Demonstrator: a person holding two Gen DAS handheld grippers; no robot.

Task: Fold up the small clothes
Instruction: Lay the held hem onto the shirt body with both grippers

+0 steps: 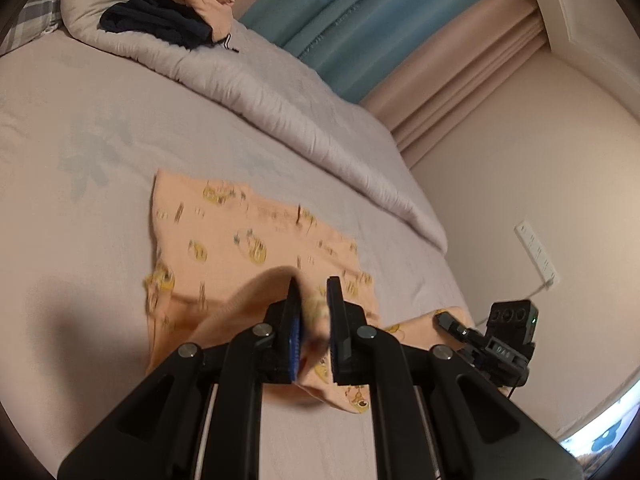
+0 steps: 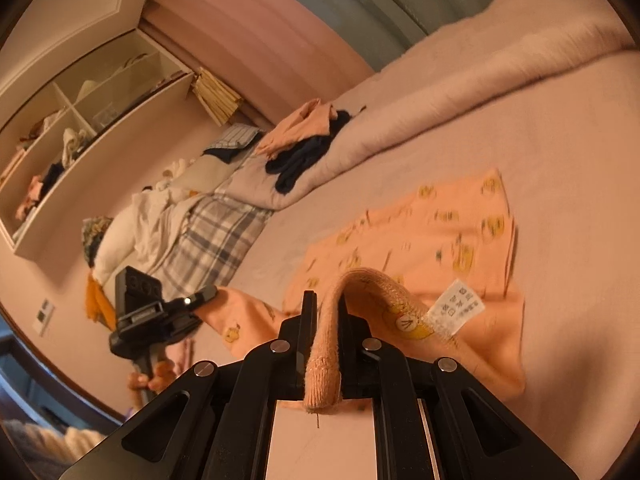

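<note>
A small peach garment with yellow cartoon prints (image 1: 248, 236) lies spread on the bed, its near edge lifted. My left gripper (image 1: 314, 300) is shut on a bunched fold of that edge. In the right wrist view the same garment (image 2: 452, 236) stretches away from me, and my right gripper (image 2: 326, 308) is shut on its ribbed waistband (image 2: 324, 360), which arches up out of the jaws. A white care label (image 2: 456, 308) hangs from the band to the right. Each view also shows the other gripper: the right one (image 1: 448, 322) and the left one (image 2: 208, 292), both pinching peach cloth.
The pale bed sheet (image 1: 80, 220) lies around the garment. A rolled grey quilt (image 1: 280, 96) runs along the far side, carrying a pile of dark and peach clothes (image 1: 168, 12). Plaid bedding (image 2: 212, 240) and wall shelves (image 2: 80, 128) show left; curtains (image 1: 360, 20) behind.
</note>
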